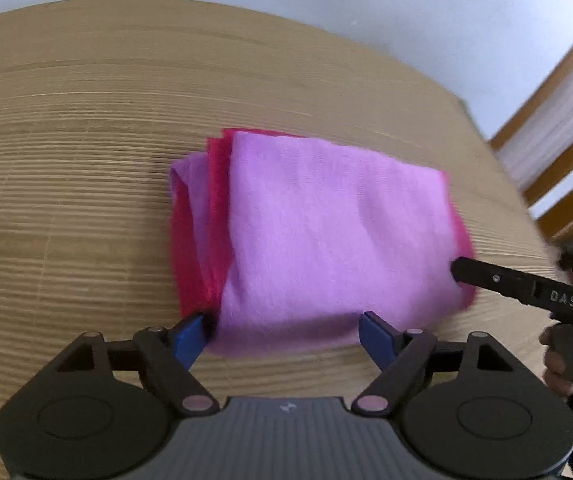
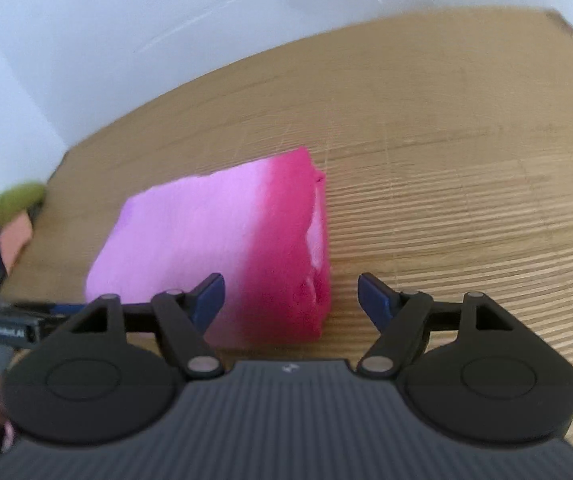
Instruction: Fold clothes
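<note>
A folded cloth, light pink fading to deep magenta (image 1: pixel 326 220), lies in a compact rectangle on the wooden table (image 1: pixel 66 160). My left gripper (image 1: pixel 282 334) is open, its blue fingertips (image 1: pixel 188 336) at the cloth's near edge, holding nothing. The right gripper's black finger (image 1: pixel 506 282) reaches the cloth's right side in the left wrist view. In the right wrist view the cloth (image 2: pixel 214 248) lies just ahead of my right gripper (image 2: pixel 290 300), which is open and empty, jaws straddling the magenta end.
White wall behind the table (image 2: pixel 166 20). A wooden chair back (image 1: pixel 558 128) stands at the right of the table. A green and orange bundle of clothes (image 2: pixel 16 212) sits past the table's left edge. The left gripper's body (image 2: pixel 2 326) shows at the left.
</note>
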{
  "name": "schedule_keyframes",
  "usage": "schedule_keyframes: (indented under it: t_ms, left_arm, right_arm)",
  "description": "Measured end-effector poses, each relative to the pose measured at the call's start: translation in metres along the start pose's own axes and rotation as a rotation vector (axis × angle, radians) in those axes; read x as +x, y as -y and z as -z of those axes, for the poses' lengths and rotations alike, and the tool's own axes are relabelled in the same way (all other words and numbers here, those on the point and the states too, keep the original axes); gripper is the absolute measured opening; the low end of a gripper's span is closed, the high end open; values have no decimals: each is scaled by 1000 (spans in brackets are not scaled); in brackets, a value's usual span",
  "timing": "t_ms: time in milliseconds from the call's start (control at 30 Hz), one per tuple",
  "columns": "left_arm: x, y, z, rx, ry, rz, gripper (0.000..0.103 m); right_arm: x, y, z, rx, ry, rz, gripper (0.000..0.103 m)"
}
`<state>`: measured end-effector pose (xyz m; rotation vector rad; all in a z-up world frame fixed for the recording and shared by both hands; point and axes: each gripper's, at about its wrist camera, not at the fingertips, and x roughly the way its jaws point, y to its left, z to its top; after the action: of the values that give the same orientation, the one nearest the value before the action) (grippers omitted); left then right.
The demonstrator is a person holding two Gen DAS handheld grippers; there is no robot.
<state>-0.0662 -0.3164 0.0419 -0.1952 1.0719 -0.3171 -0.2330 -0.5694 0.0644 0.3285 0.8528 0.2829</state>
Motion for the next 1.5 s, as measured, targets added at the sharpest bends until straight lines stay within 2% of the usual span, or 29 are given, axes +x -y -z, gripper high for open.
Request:
schedule_keyframes:
  t_ms: [133,267,433,467,533,567,600,667,733,767,800,867,1033,1133,1267,1500]
  left_arm:
    - [10,5,-4,-22,-14,-36,84]
    - [7,0,-8,-82,-4,-30,85]
    - [-19,-7,-8,-120,80,-29,87]
    - [-16,-9,-10,-125,64,-26,89]
    - [3,-10,-17,-121,-12,-86,89]
    - [16,-10,-19,-119,-49,-101,89]
    - [23,-11,-19,-127,-51,-96,95]
    - [28,-2,-23,-100,-32,-112,89]
    - [25,2,-23,-79,-13,-63,63]
    - [22,3,-24,-67,-2,-61,59]
    - [18,5,-25,-54,9,-59,51]
    - [9,-2,-26,-59,30,-61,44]
    - [-13,-43,-35,-90,63,-80,43]
    - [-24,-77,-44,-82,78,-87,43]
    - [-35,-129,-67,-12,80,-89,43]
    - [-44,-228,-129,25,94,-146,44]
  right_arm:
    - [21,1,-2,-26,-24,-3,75]
    - [28,7,-9,30,-23,-51,75]
    - [17,12,-18,53,-12,-88,75]
    - [19,12,-17,46,-20,-91,75]
    - [31,11,-14,23,-70,-89,75]
    - [35,9,-11,-7,-67,-91,76]
    - [36,5,-9,-43,-67,-82,77]
    - [40,-3,-9,-98,-63,-66,79]
    - [45,-6,-10,-116,-58,-94,60]
    - [48,-7,-12,-110,-66,-119,46]
    - [51,-8,-14,-102,-67,-136,40]
    - [56,-12,-20,-94,-62,-155,35]
    - [75,-41,-37,-62,-59,-216,32]
    - [93,-73,-40,-86,-52,-198,32]
    - [126,-121,-47,-65,-42,-157,32]
    - [198,-211,-79,-71,-13,-107,32]
